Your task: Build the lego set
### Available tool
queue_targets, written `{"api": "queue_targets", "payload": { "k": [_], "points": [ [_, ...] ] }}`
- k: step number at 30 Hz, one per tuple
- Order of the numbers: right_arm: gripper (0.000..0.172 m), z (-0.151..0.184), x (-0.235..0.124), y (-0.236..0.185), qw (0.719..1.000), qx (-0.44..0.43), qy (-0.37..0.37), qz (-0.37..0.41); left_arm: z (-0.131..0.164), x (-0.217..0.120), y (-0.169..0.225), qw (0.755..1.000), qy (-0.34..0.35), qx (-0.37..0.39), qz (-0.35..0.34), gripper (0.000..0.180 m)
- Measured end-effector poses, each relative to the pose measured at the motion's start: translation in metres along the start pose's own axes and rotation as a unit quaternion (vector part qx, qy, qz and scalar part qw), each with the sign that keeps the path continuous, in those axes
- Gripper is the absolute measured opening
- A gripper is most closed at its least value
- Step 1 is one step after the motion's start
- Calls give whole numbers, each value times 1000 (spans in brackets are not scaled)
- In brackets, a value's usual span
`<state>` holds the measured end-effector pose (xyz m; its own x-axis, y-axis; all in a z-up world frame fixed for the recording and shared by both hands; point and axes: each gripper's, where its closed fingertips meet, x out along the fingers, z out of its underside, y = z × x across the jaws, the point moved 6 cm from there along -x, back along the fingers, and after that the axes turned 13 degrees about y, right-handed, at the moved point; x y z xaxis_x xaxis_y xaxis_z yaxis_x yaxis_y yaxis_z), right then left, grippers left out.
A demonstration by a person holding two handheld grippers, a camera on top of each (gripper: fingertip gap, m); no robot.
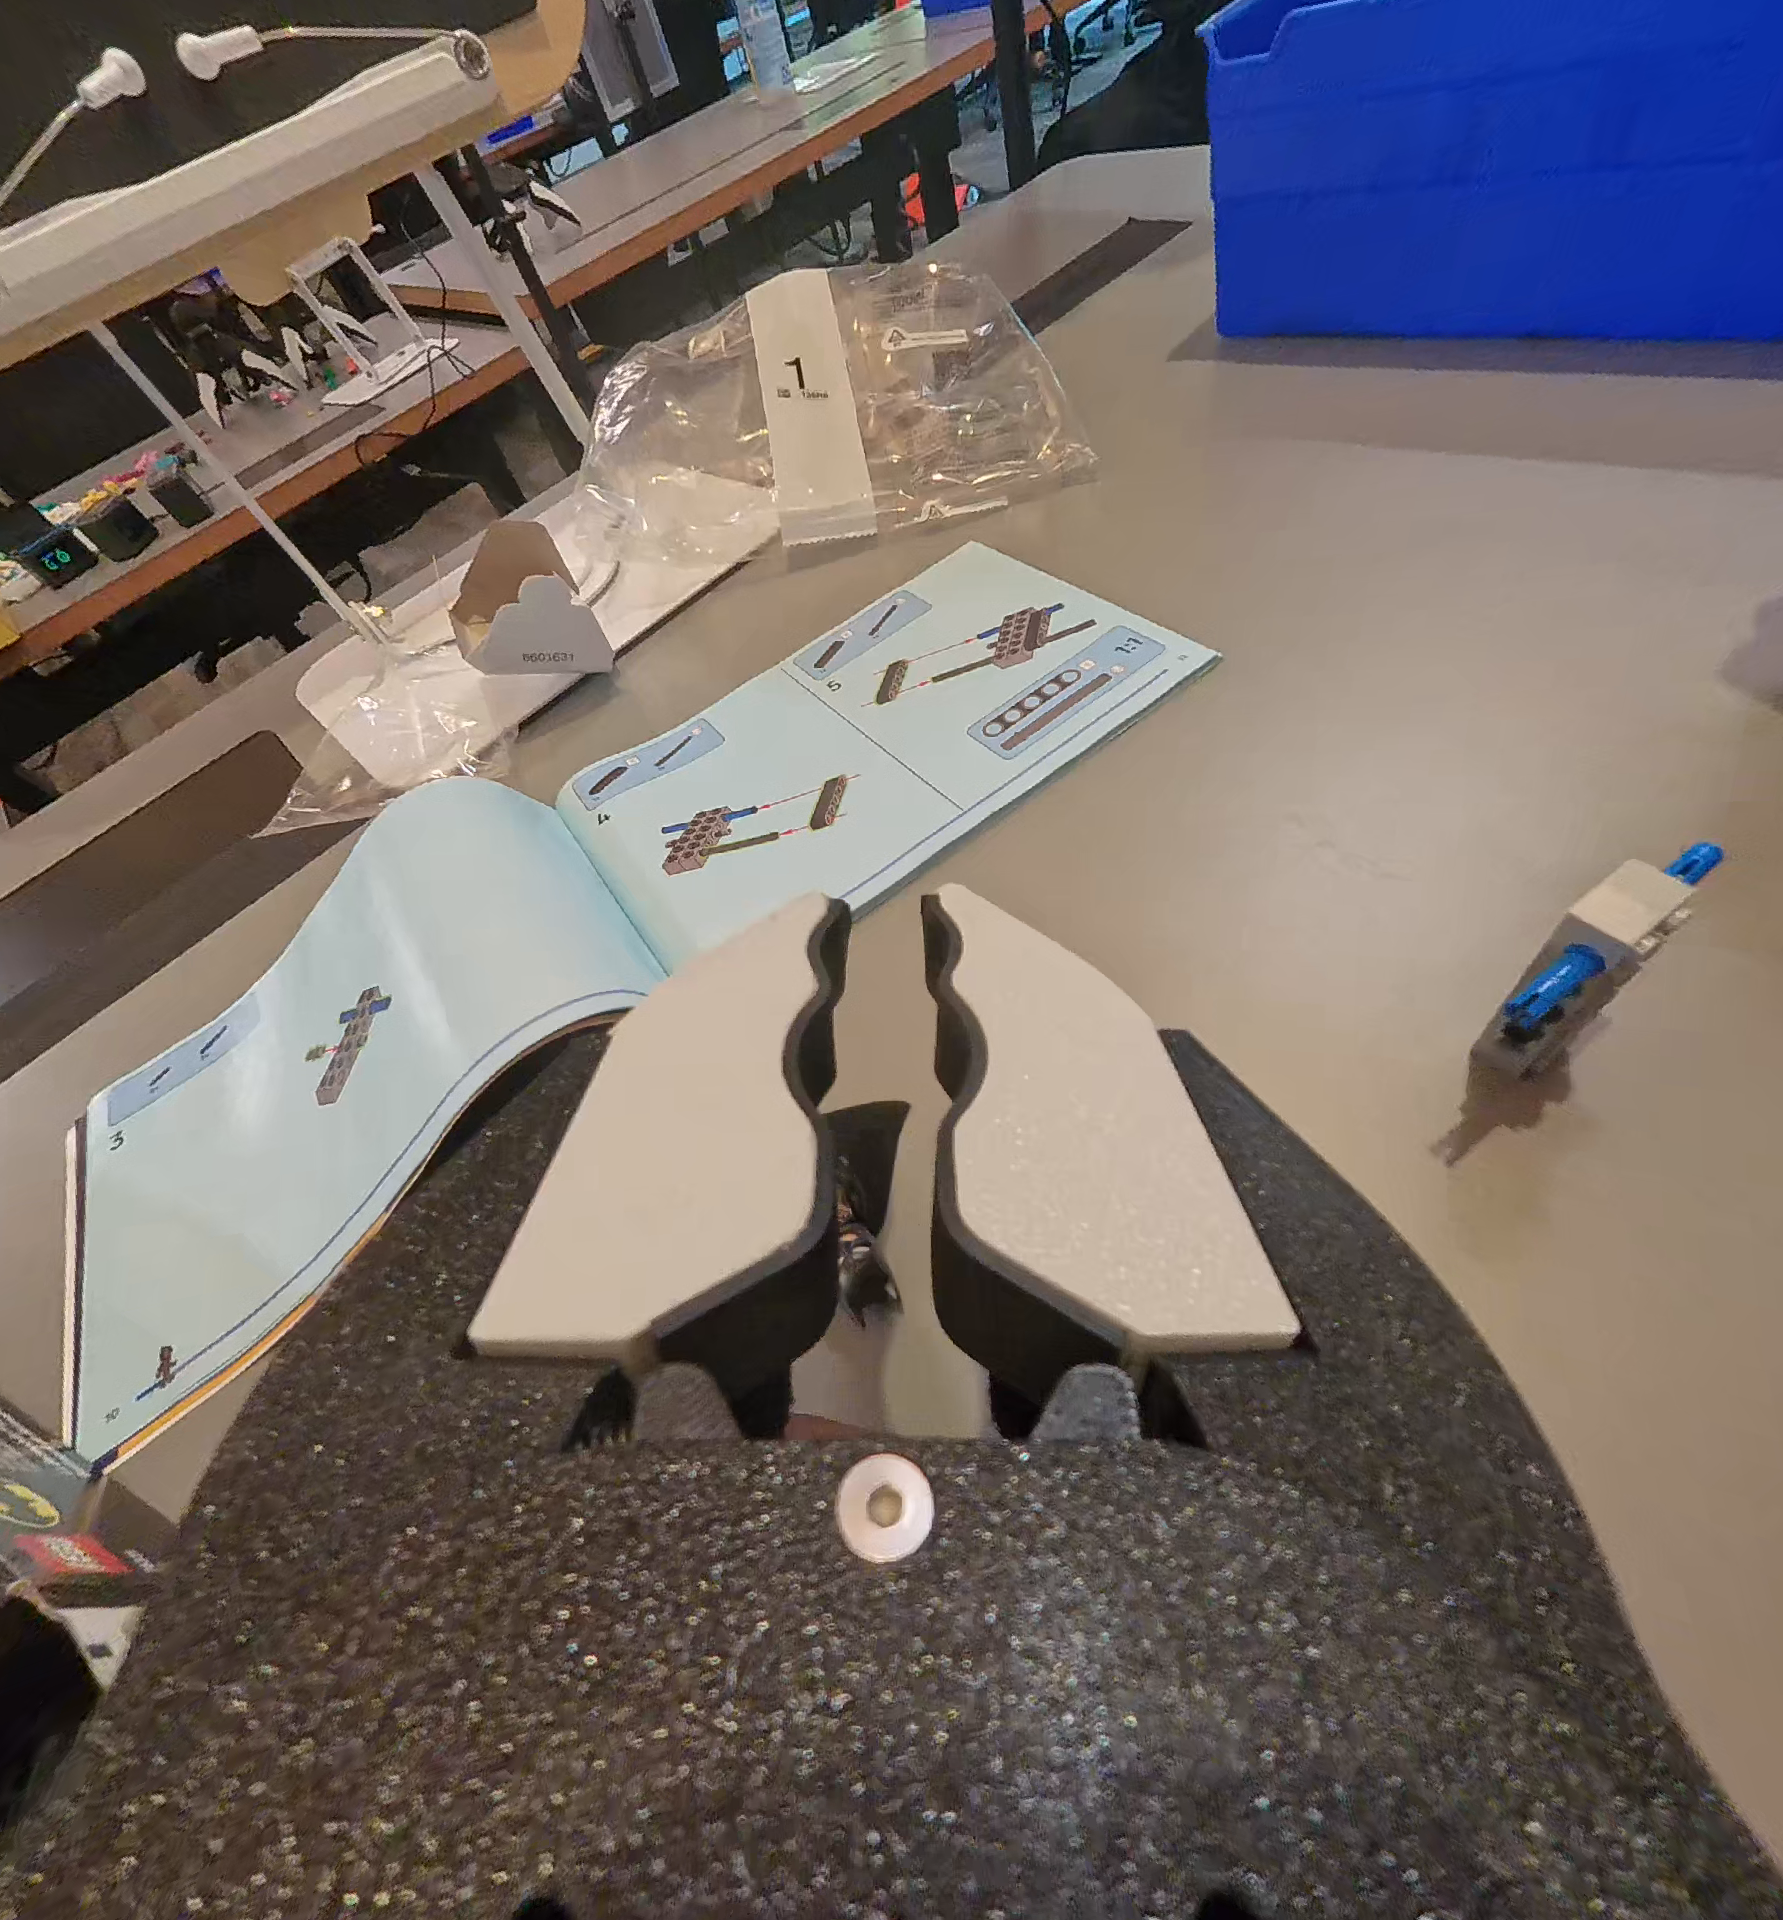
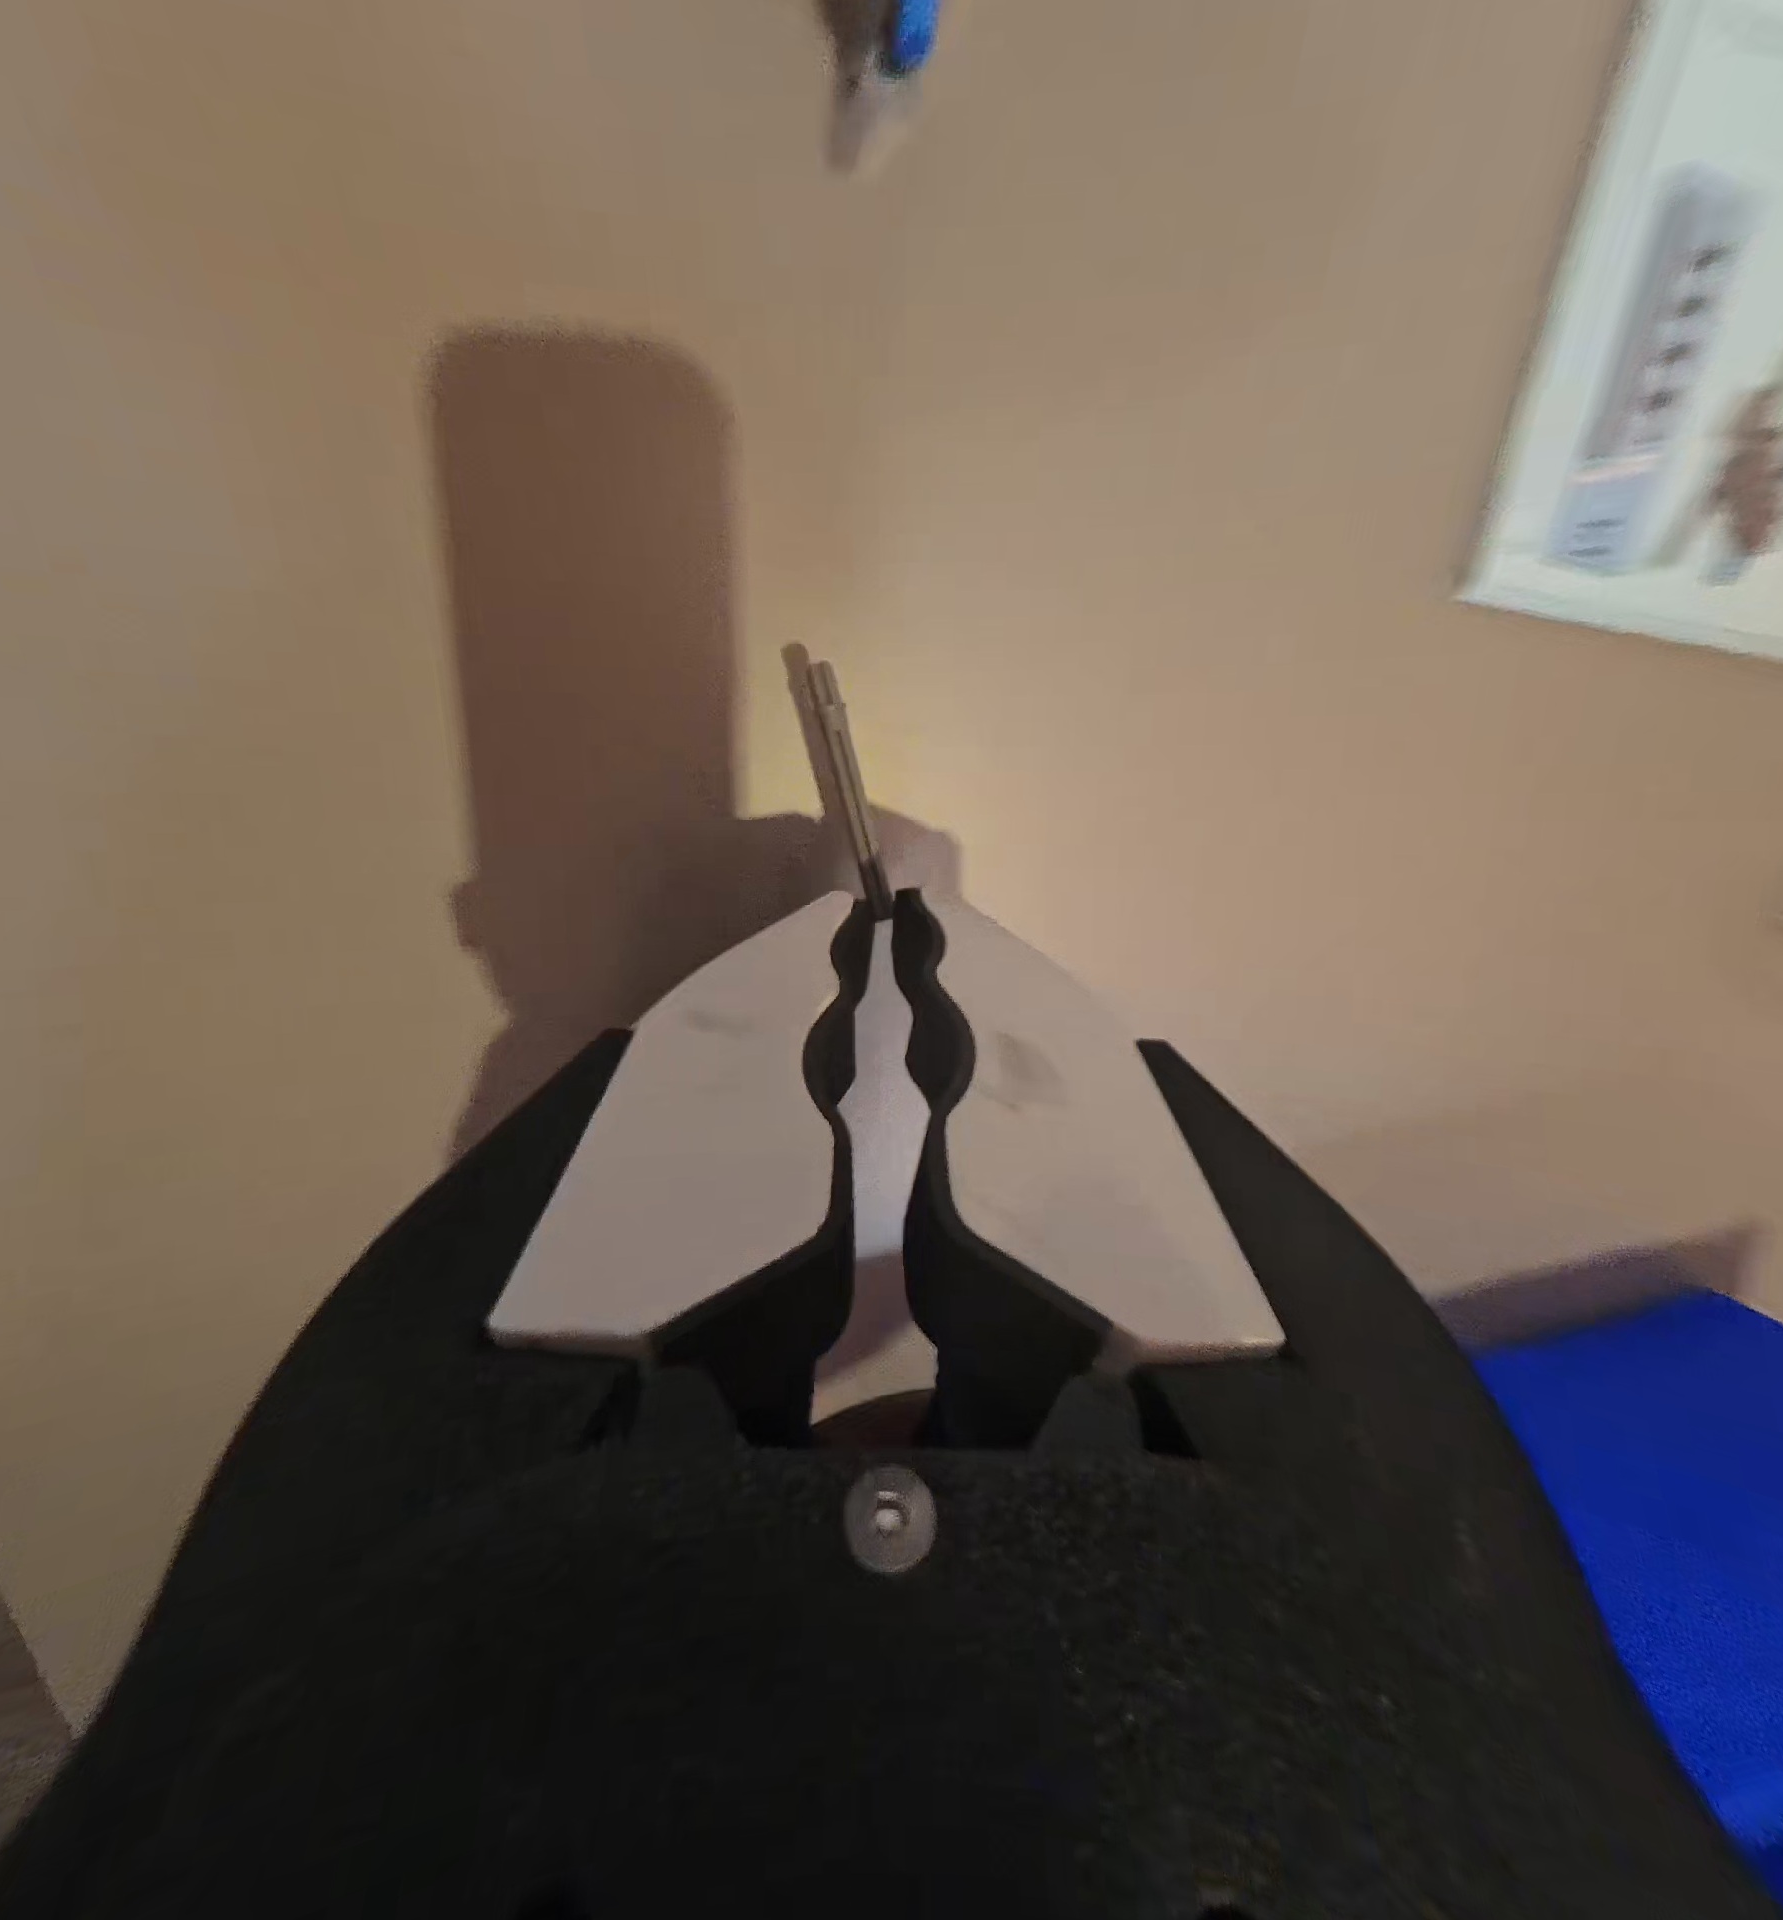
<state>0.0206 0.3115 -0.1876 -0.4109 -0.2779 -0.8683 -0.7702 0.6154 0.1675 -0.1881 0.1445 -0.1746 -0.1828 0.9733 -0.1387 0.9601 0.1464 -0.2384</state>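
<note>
Left wrist view: gripper (image 1: 885, 909) slightly parted, bare, over booklet (image 1: 866, 727)
Right wrist view: gripper (image 2: 879, 902) pinching grey rod (image 2: 833, 769)

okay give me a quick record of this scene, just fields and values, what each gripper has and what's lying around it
Left gripper: jaws slightly apart, nothing between them
Nearest to left: open instruction booklet on the grey table
Right gripper: tips pinching a thin grey rod that sticks out forward
Also on table: small grey and blue brick assembly, clear plastic bags, blue bin
</note>
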Motion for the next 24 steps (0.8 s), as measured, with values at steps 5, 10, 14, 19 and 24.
{"api": "queue_targets", "payload": {
  "k": [5, 10, 14, 19, 24],
  "points": [
    [4, 3, 18, -11, 998, 49, 33, 2, 0, -2, 1, 1000, 0, 1, 4, 14],
    [29, -2, -7, -4, 997, 31, 60, 43, 2, 0, 3, 1000, -13, 9, 8, 14],
    [32, -7, -75, 23, 988, 49, 133, 67, 2, 1, 2, 1000, -15, 4, 4, 14],
    [25, 68, -149, 105, 981, 56, 89, 162, 4, 3, -1, 1000, -25, -5, -3, 14],
    [18, 172, -114, 164, 986, 136, -40, 88, 7, 8, -1, 999, -47, 0, -4, 14]
  ]
}}
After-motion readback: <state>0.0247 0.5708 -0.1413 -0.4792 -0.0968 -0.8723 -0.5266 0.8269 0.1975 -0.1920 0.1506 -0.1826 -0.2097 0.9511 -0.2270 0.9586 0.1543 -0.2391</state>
